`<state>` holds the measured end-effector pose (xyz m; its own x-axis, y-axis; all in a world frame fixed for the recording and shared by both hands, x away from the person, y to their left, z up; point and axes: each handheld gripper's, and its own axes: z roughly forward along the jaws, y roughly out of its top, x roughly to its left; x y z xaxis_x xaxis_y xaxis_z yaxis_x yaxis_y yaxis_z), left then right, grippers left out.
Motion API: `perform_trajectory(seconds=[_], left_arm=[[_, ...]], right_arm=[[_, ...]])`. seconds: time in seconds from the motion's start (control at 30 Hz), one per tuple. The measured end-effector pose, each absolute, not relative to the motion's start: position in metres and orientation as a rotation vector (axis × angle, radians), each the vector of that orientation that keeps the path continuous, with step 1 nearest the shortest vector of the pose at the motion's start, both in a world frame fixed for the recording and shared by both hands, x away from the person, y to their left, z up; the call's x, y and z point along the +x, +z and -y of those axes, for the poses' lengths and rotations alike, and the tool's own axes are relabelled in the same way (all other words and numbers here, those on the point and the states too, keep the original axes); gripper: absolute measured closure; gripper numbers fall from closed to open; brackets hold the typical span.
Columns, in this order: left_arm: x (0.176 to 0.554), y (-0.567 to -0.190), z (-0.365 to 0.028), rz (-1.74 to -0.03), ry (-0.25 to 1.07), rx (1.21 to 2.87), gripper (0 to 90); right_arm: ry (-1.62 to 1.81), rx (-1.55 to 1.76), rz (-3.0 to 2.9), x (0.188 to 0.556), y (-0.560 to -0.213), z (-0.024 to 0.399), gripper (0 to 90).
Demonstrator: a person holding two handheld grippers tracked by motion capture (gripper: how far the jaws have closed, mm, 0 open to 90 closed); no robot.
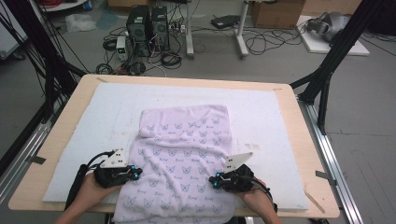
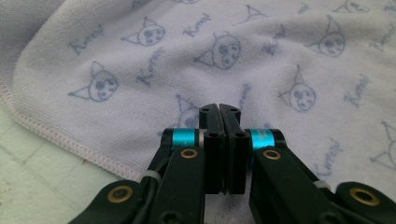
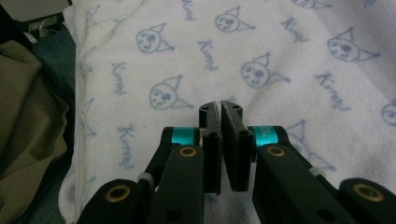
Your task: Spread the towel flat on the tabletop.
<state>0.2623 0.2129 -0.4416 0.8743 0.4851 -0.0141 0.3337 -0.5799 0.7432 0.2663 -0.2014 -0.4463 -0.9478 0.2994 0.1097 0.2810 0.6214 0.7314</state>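
Note:
A pale lilac towel (image 1: 184, 149) printed with blue cat faces lies flat on a white foam mat (image 1: 261, 121), and its near end hangs over the table's front edge. My left gripper (image 1: 135, 175) rests at the towel's left border, jaws shut with nothing between them. In the left gripper view the closed tips of the left gripper (image 2: 219, 109) sit over the towel (image 2: 280, 56), just inside its stitched hem. My right gripper (image 1: 215, 181) is at the towel's right side, also shut and empty. The right gripper (image 3: 220, 108) hovers over the printed towel (image 3: 280, 46) in its own view.
The mat covers a wooden table (image 1: 308, 140) with bare margins left and right. Black frame posts (image 1: 327, 70) stand at both sides. Computer towers (image 1: 147, 28) and cables lie on the floor behind. Olive cloth (image 3: 28, 121) shows beside the hanging towel end.

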Motion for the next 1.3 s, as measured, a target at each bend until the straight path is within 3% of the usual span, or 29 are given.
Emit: perform_trajectory(seconds=[0.47,0.53,0.57,0.63,0.73,0.8,0.9,1.3], left_arm=[[0.219,-0.435,-0.225,-0.551,0.218,2.256,88.3],[0.214,-0.433,-0.224,-0.537,0.214,2.246,87.4],[0.213,-0.431,-0.224,-0.542,0.229,2.238,84.0],[0.218,-0.428,-0.224,-0.549,0.220,2.217,72.3],[0.230,-0.431,-0.217,-0.559,0.208,2.227,65.9],[0.235,-0.436,-0.211,-0.564,0.188,2.252,67.2],[0.239,-0.439,-0.208,-0.548,0.155,2.262,79.0],[0.290,-0.425,-0.212,-0.637,0.297,2.178,70.3]], right_arm=[[1.323,0.422,-2.842,0.233,-0.434,0.210,88.8],[1.355,0.419,-2.832,0.226,-0.430,0.213,86.7],[1.359,0.426,-2.824,0.226,-0.429,0.215,81.5],[1.363,0.453,-2.815,0.229,-0.427,0.218,74.4],[1.333,0.437,-2.814,0.232,-0.428,0.212,68.0],[1.295,0.425,-2.834,0.236,-0.433,0.202,66.2],[1.265,0.417,-2.854,0.243,-0.441,0.194,66.0],[1.210,0.541,-2.718,0.299,-0.425,0.202,65.4]])
